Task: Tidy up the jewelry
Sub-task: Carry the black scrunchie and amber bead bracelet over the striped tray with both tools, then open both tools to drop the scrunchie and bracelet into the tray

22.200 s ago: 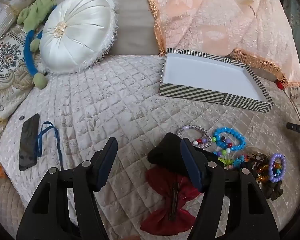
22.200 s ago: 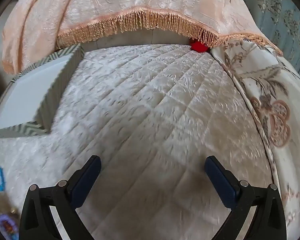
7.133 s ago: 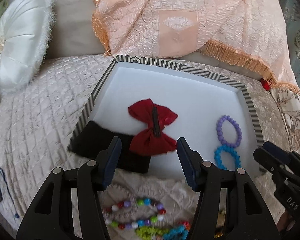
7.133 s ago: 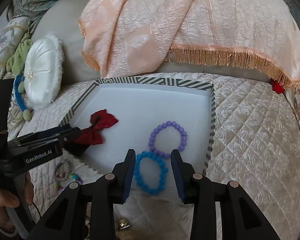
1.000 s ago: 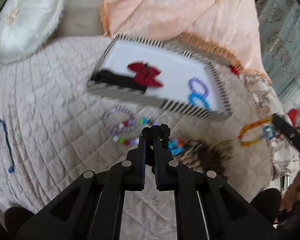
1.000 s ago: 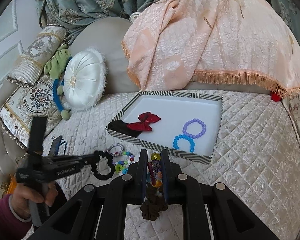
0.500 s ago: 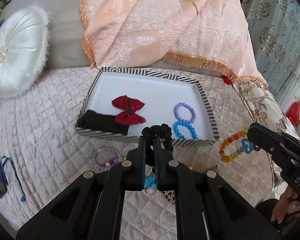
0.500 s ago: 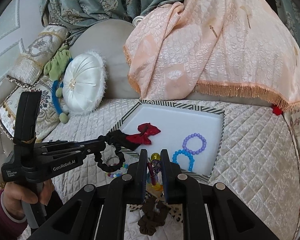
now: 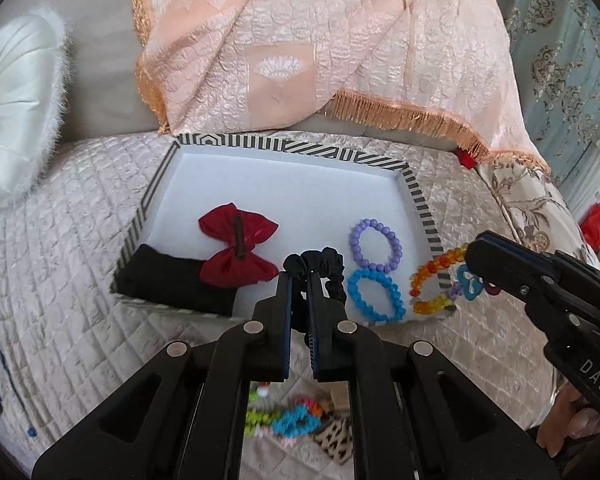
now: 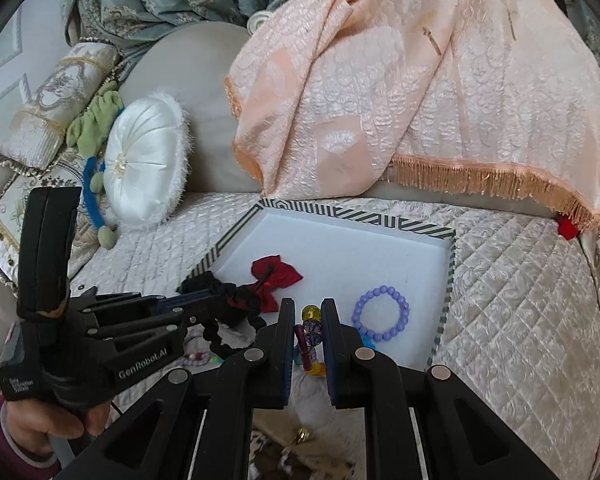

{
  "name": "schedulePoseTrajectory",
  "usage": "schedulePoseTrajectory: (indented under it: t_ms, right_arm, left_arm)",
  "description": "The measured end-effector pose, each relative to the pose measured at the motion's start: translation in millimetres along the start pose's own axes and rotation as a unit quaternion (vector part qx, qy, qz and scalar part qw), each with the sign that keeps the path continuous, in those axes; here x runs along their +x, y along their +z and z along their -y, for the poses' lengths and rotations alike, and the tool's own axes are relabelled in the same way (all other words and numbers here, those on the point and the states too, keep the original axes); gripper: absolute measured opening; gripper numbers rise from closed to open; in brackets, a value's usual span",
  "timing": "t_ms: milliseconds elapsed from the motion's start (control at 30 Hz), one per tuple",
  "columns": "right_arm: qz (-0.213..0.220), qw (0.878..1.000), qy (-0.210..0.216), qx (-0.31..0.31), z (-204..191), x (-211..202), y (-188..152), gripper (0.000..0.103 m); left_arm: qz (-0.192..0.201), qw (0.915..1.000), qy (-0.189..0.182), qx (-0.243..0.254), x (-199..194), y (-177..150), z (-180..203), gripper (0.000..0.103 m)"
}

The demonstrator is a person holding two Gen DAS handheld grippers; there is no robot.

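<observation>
1. Two light pieces are in hand: the left gripper (image 9: 299, 280) fingers are closed on a soft black fabric scrunchie (image 9: 320, 266), and the right gripper (image 10: 309, 312) fingers pinch an orange-and-yellow beaded bracelet (image 9: 436, 280).
2. Scrunchie: limp and squashy, best pinched across its band. Bracelet: hard, slippery beads that swing.
3. Both hang over the near edge of the striped, white-lined tray (image 9: 292, 146).
4. Inside the tray, a red fabric bow (image 9: 236, 252), purple (image 9: 376, 246) and blue (image 9: 374, 296) bead bracelets crowd the near side.

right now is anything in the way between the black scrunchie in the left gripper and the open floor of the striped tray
Nothing visible blocks it. The left gripper holds the black scrunchie over the striped tray's near edge; bare white floor lies between the red bow and the purple bracelet.
</observation>
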State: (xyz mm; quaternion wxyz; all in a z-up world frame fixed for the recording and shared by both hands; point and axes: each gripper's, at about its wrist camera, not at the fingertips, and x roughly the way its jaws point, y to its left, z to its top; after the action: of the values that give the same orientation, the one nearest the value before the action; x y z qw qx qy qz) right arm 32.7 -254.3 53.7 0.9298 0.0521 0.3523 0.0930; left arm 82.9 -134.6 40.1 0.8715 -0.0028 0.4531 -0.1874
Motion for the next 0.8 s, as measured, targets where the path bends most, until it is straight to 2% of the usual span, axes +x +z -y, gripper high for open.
schedulePoseTrajectory:
  t_ms: [167, 367, 600, 800]
  right_arm:
    - [-0.017, 1.0, 0.014, 0.021, 11.9, 35.7, 12.7, 0.012]
    - [-0.044, 0.998, 0.035, 0.039, 17.2, 89.2, 22.2, 0.012]
    - [-0.094, 0.992, -0.002, 0.079, 47.6, 137.7, 10.6, 0.012]
    - [-0.103, 0.992, -0.002, 0.075, 47.1, 147.3, 2.3, 0.012]
  left_arm:
    - [-0.021, 0.9994, -0.006, -0.027, 35.3, 7.2, -10.2, 0.006]
    - [-0.043, 0.9982, 0.012, -0.04, 67.1, 3.2, -25.5, 0.006]
    - [-0.049, 0.9978, 0.026, -0.035, 79.7, -2.7, -33.0, 0.006]
    - [-0.051, 0.9977, 0.033, -0.029, 85.1, -6.0, -29.6, 0.006]
